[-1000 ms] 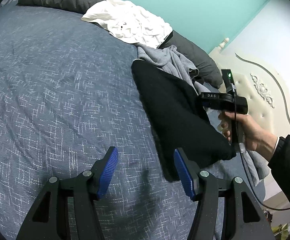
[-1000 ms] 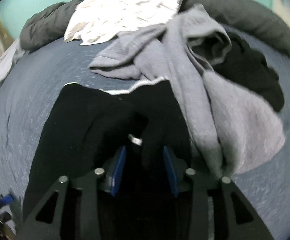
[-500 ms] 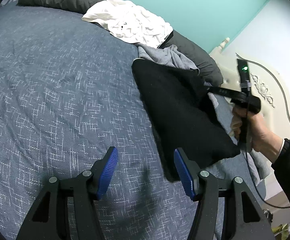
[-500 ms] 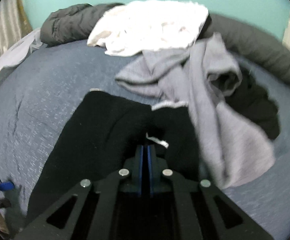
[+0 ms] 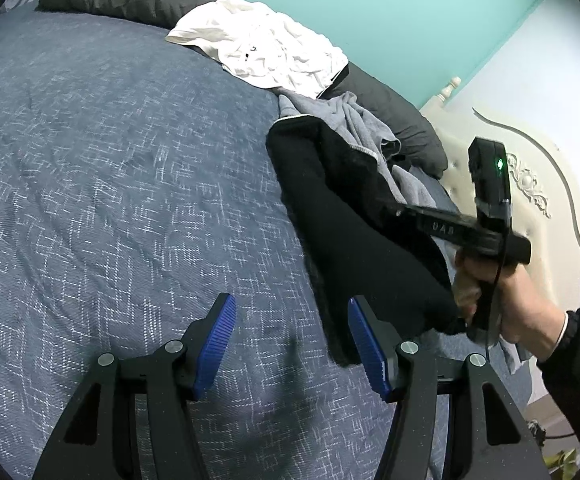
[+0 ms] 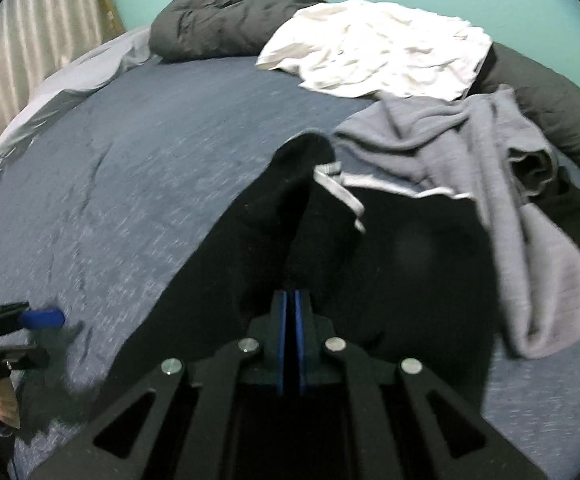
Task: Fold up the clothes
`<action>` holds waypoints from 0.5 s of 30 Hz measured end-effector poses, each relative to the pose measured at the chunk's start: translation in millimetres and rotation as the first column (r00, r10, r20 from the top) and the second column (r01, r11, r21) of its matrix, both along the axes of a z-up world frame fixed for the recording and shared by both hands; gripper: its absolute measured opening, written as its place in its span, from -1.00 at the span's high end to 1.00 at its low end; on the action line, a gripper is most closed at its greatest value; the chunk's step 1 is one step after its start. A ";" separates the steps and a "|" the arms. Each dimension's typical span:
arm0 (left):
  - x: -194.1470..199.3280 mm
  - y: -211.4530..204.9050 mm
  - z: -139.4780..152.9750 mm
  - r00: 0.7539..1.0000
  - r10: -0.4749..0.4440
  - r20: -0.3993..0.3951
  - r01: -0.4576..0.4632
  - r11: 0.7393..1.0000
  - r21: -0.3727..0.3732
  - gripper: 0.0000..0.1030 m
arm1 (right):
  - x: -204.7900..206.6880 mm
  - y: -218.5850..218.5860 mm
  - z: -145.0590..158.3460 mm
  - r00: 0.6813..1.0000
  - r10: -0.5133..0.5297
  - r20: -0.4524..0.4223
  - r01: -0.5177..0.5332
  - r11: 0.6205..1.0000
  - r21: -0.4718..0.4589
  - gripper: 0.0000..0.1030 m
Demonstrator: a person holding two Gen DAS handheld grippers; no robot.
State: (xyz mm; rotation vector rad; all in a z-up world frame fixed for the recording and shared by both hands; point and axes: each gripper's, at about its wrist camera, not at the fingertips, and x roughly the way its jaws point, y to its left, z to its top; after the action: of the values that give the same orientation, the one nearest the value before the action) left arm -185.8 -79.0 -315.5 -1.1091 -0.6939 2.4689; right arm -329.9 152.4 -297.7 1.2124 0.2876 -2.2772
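Right gripper (image 6: 290, 312) — jaws pinching black garment (image 6: 410, 248); left gripper (image 5: 290, 344) spread, tilted over bedspread (image 5: 110, 180).

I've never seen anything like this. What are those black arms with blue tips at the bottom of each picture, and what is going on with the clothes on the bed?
There is no robot here. A person holds a hand tool in each hand, each with two blue-padded fingers and a wide-angle camera looking along them, so each picture shows its own tool at the bottom.

In the left tool's picture, the left gripper stands open over the blue bedspread, holding nothing. To its right you see the person's right hand gripping the other tool.

In the right tool's picture, the right gripper has shut on the black garment, whose cloth runs up from the pinched pads.

Beyond lie a grey sweatshirt, a crumpled white shirt and a dark grey duvet along the far edge.
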 end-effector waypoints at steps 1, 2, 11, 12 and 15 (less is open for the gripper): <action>-0.3 -0.7 -0.2 1.000 0.002 0.000 -0.002 1.000 0.001 -0.21 | 1.1 -0.1 -1.5 1.000 -0.001 0.006 0.001 1.000 -0.002 0.92; -0.6 -1.3 -0.5 1.000 0.003 0.001 -0.003 1.000 0.002 -0.21 | -1.1 4.7 -0.6 1.000 -0.020 0.010 0.020 1.000 -0.021 0.91; 0.1 -3.2 0.3 1.000 0.004 -0.001 -0.004 1.000 0.003 -0.22 | -11.0 52.6 9.6 0.977 -0.212 0.036 0.214 0.955 -0.203 0.85; -0.2 -3.0 0.0 1.000 0.004 0.000 -0.004 1.000 0.002 -0.22 | -10.5 54.8 10.6 0.977 -0.212 0.037 0.215 0.952 -0.218 0.85; -0.9 -2.3 -0.8 1.000 0.002 0.002 -0.002 1.000 0.001 -0.23 | -10.1 66.8 13.0 0.968 -0.249 0.039 0.250 0.935 -0.252 0.85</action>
State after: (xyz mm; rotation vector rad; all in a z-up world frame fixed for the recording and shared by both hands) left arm -186.7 -81.3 -316.3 -1.1116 -0.6973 2.4692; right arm -340.0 219.2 -284.8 1.1757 -0.1703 -2.4315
